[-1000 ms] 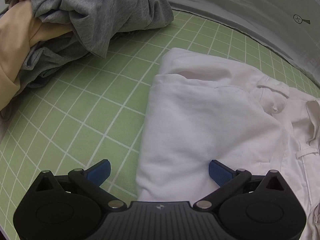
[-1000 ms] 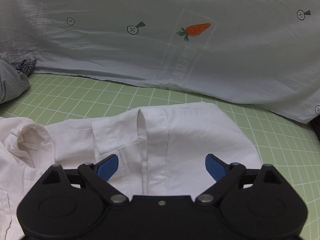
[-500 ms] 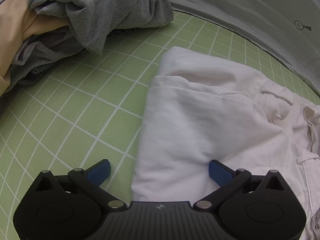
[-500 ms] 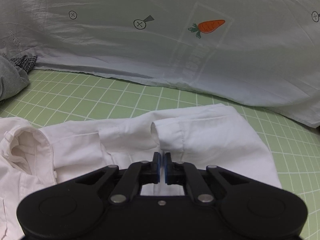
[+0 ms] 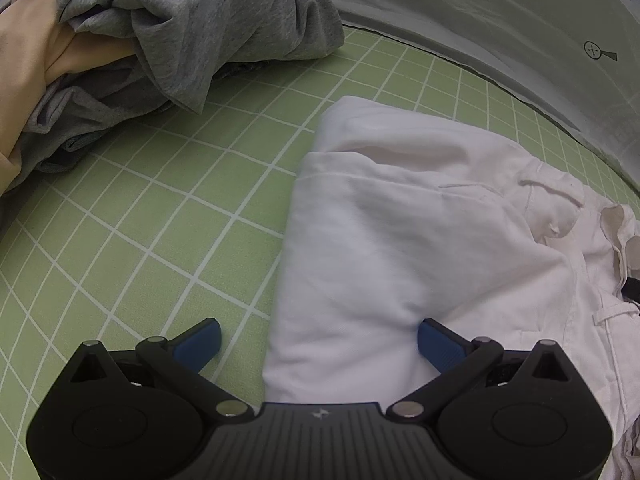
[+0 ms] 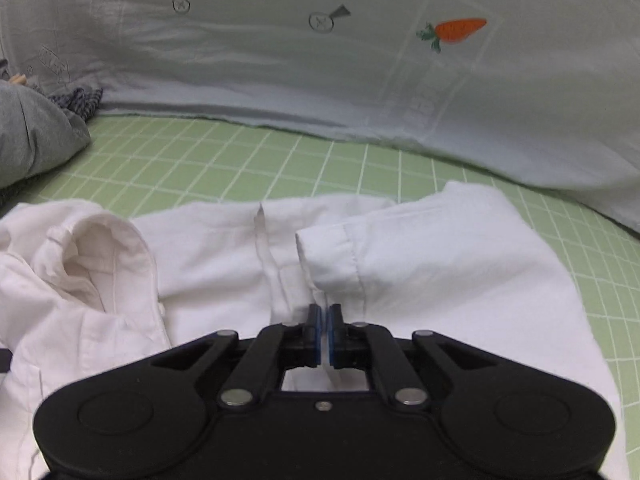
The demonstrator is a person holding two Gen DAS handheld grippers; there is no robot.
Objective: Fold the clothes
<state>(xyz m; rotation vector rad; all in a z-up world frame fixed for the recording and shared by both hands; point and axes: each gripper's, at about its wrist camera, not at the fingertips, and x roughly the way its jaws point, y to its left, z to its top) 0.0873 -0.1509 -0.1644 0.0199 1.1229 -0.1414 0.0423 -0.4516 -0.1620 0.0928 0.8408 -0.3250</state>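
My right claw has just clamped on the white shirt, so folding can start; my left claw stays apart.

White shirt smooth woven cloth; grey garment soft heathered knit; green grid mat matt; carrot-print sheet thin, creased fabric
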